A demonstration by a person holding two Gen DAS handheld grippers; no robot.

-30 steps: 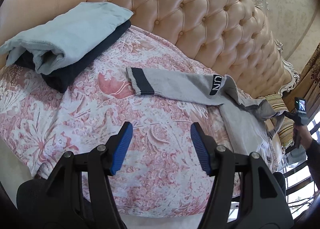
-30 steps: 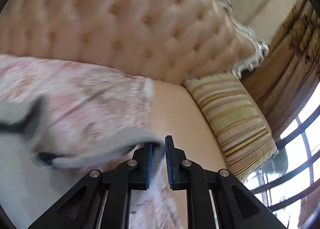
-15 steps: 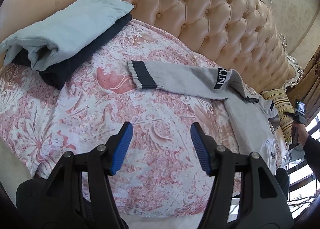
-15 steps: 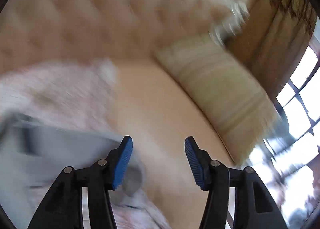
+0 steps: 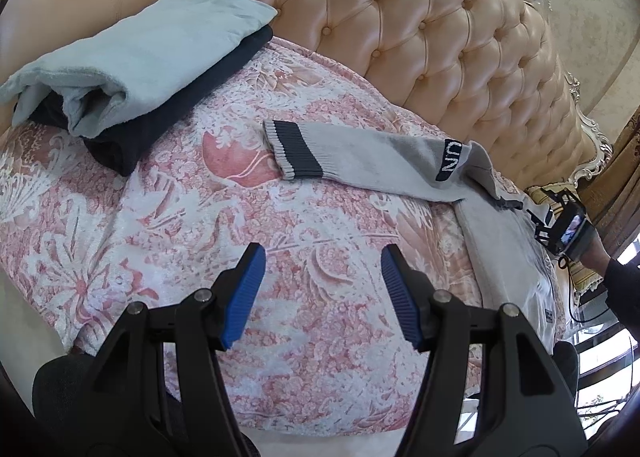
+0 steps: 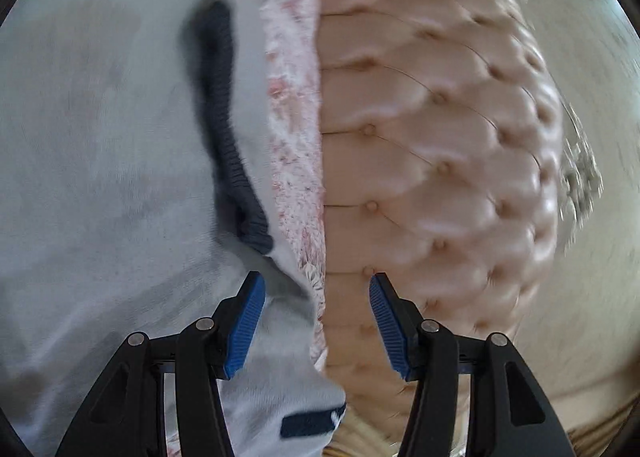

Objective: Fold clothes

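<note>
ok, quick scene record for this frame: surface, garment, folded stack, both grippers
surface: sofa seat under a pink floral cover, tufted backrest behind
garment: grey sweater lying flat, one sleeve stretched out, dark-banded cuff toward the stack
folded stack: light blue item on a dark item, far left of seat
left gripper: open, over bare cover, nothing between jaws
right gripper: open, has just been opening, at sweater edge, pads not pressing cloth
</note>
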